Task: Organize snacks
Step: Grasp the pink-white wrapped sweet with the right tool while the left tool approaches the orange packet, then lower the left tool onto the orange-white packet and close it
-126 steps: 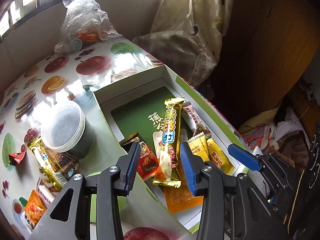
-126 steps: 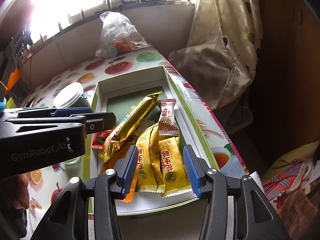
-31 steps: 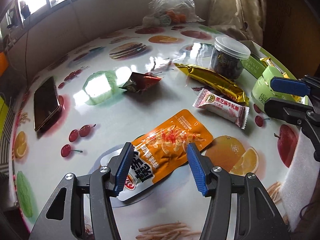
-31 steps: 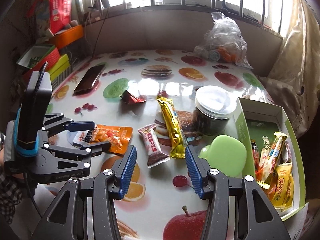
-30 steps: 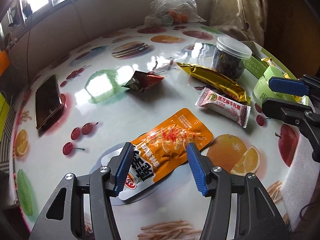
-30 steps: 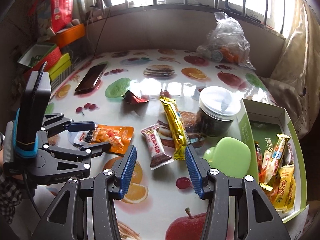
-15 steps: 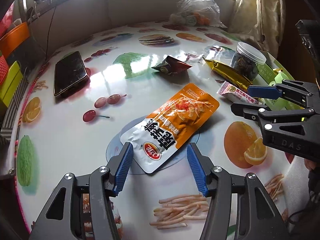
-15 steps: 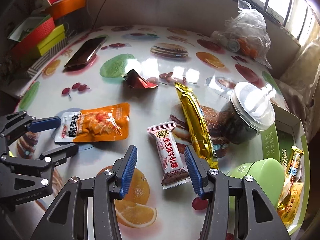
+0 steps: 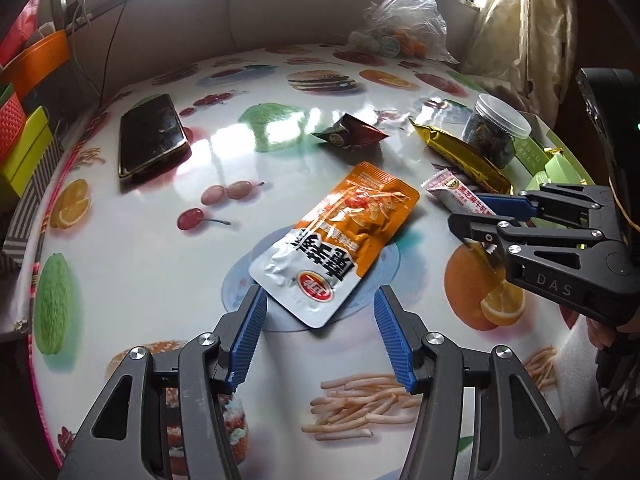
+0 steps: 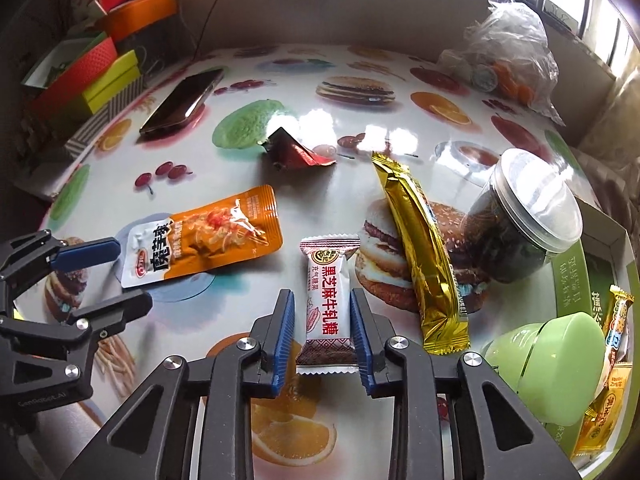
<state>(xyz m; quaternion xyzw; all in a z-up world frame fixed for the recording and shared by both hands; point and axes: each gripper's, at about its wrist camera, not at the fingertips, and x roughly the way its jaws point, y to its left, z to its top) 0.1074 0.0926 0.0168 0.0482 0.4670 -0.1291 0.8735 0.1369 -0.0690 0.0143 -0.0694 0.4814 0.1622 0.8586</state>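
right tool [image 10: 322,322] — clamped on candy [image 10: 327,300]

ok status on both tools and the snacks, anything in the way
Right tool shut on the white and brown wrapped candy, having just closed. Left tool open, straddling the orange and silver snack pouch, not gripping. Gold foil bar beside the candy, apart.

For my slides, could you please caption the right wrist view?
Right gripper shut on a white candy bar; orange packet lies nearby.
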